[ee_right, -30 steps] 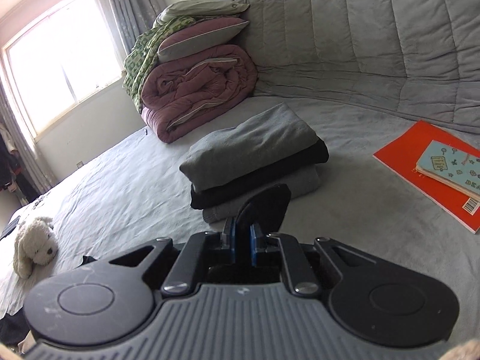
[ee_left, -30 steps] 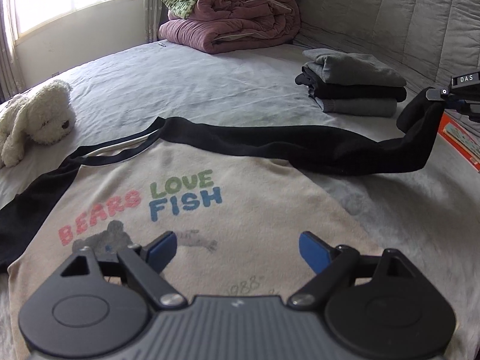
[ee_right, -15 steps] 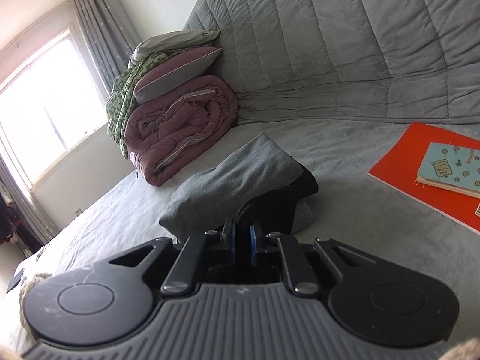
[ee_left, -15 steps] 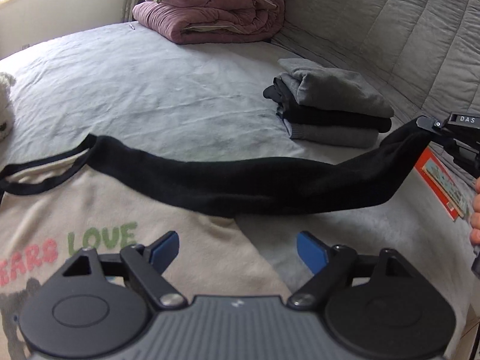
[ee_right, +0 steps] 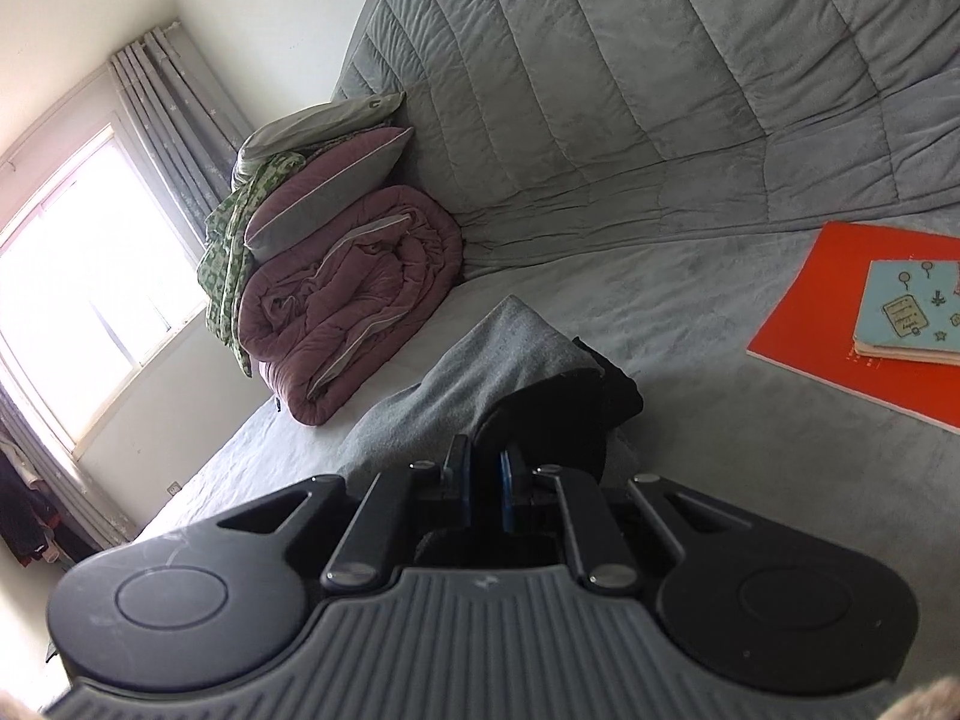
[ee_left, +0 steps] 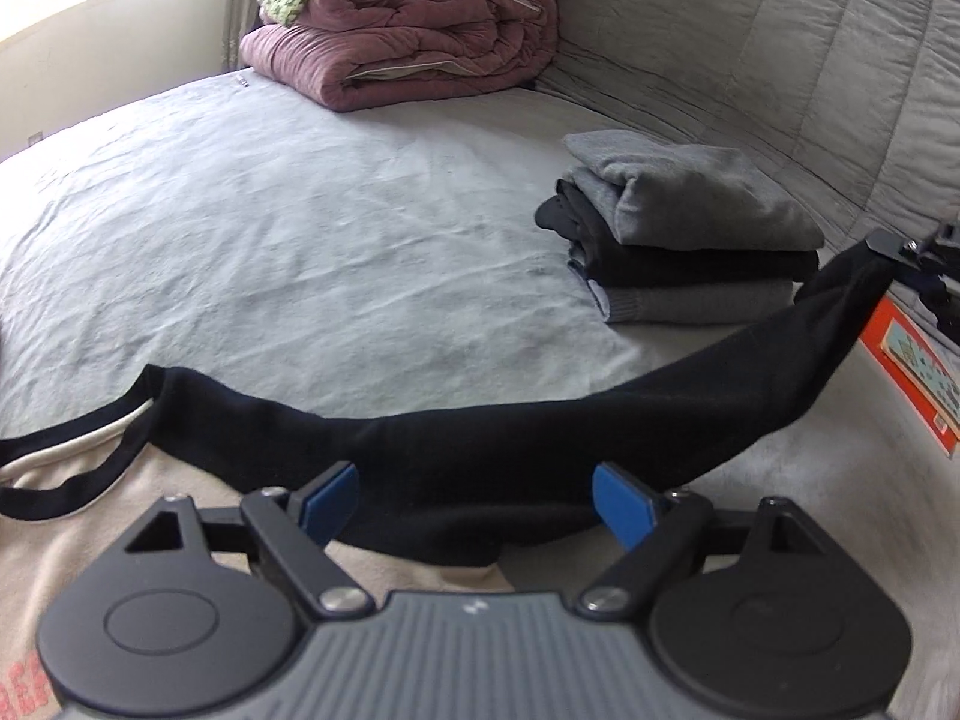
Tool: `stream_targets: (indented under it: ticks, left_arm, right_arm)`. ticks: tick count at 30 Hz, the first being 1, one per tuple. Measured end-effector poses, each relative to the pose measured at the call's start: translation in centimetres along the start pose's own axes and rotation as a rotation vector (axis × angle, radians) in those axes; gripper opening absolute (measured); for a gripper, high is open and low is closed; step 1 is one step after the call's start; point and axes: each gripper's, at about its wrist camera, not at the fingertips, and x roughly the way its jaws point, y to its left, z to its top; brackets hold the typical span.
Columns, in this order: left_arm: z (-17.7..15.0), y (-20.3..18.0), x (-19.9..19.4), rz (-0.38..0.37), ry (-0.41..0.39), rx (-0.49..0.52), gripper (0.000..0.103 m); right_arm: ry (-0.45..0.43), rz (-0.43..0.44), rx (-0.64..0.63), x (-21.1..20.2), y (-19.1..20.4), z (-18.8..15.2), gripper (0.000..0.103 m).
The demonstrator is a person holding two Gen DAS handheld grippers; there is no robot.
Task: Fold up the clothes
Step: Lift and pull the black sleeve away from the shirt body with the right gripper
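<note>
The right gripper is clamped on the cuff of the shirt's black sleeve, lifting that end off the bed so the sleeve stretches out straight, probably to fold it over the body. The left gripper hangs with its jaws wide apart and nothing between the pads, just above where the sleeve meets the cream shirt; from there it could pin the shoulder as a hinge for the fold. Ahead of it and to its right sits a stack of folded clothes, likely where the shirt will go. A rolled quilt lies far beyond.
</note>
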Motion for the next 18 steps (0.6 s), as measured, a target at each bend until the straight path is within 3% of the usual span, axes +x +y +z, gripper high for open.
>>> stream_targets:
  ticks: [7,13,15,18]
  left_arm:
    - [0.0,-3.8,1.2,-0.011,-0.065,0.126,0.086]
    - [-0.3,-6.6,2.1,0.026,-0.133,0.216,0.085]
    - [-0.4,-7.4,2.9,0.079,-0.152,0.239,0.076]
    - [-0.3,-7.9,4.1,0.175,-0.172,0.264,0.052]
  right_arm:
    - [0.024,-0.035,0.065,1.5,0.5,1.5,0.012]
    - [0.022,0.043,0.056,3.4,1.3,3.2,0.012]
    - [0.024,0.07,0.061,4.1,1.3,3.7,0.012]
    - [0.026,0.096,0.049,5.1,1.1,3.9,0.012]
